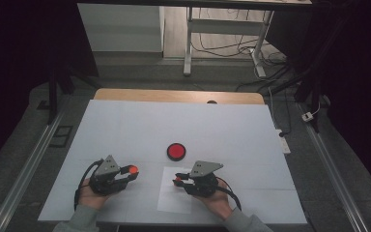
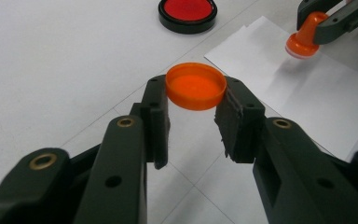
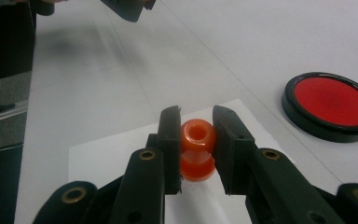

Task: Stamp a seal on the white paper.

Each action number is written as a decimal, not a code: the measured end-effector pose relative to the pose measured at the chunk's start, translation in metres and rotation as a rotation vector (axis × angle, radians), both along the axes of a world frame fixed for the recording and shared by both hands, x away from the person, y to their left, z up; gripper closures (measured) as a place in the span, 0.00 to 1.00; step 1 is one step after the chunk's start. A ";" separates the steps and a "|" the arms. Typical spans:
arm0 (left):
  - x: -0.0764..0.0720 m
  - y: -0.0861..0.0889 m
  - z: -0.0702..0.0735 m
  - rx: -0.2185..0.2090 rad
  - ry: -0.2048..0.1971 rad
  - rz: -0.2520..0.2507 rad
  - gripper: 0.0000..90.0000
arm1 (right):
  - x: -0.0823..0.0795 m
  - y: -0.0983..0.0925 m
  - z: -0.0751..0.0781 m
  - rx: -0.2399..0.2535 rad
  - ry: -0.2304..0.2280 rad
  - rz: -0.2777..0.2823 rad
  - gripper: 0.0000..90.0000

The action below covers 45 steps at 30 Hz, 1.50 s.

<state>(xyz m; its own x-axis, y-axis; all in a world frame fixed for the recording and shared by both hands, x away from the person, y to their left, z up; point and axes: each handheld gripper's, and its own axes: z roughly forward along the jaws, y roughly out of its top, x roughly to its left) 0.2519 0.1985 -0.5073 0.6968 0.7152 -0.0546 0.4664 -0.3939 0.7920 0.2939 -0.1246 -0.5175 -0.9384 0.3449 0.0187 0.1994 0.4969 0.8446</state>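
My left tool [image 1: 131, 171], lower left of the high view, clamps a round orange plastic cap [image 2: 196, 86]. My right tool [image 1: 178, 180], lower centre, grips an orange plastic stamp [image 3: 197, 150] on the white paper sheet [image 1: 174, 199].

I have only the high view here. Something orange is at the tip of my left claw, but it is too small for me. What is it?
Observer: An orange cap, hollow side up; the left claw pinches its rim from both sides.
Operator: And on the other side?
Observer: The right claw is shut on an orange stamp, gripping its narrow waist.
Operator: Is it over the paper?
Observer: Yes, its base is above the white sheet; whether they touch I cannot tell.
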 end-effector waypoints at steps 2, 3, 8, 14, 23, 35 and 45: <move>0.000 0.000 0.000 0.001 0.000 0.000 0.72 | 0.000 0.001 -0.002 -0.006 -0.002 0.003 0.81; 0.000 0.000 0.000 0.001 0.000 0.000 0.72 | 0.000 0.002 -0.002 -0.011 -0.003 0.001 0.81; 0.000 0.000 0.000 0.001 0.001 0.000 0.72 | -0.001 0.004 -0.005 -0.025 -0.007 0.009 0.81; 0.000 0.000 0.000 0.001 0.000 0.000 0.72 | -0.001 0.005 -0.006 -0.033 -0.011 0.013 0.81; 0.000 0.000 0.000 0.002 0.001 -0.001 0.72 | -0.002 0.007 -0.008 -0.058 -0.027 0.013 0.81; 0.000 0.000 0.000 0.003 0.002 -0.001 0.72 | -0.001 0.008 -0.010 -0.064 -0.032 0.021 0.81; 0.000 0.000 -0.001 0.003 0.002 -0.001 0.72 | 0.000 0.009 -0.013 -0.091 -0.025 0.027 0.81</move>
<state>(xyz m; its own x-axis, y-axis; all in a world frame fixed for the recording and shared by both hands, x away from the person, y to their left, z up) 0.2519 0.1981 -0.5078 0.6972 0.7149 -0.0538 0.4680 -0.3969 0.7896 0.2940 -0.1157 -0.5307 -0.9473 0.3185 -0.0351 0.1642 0.5764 0.8005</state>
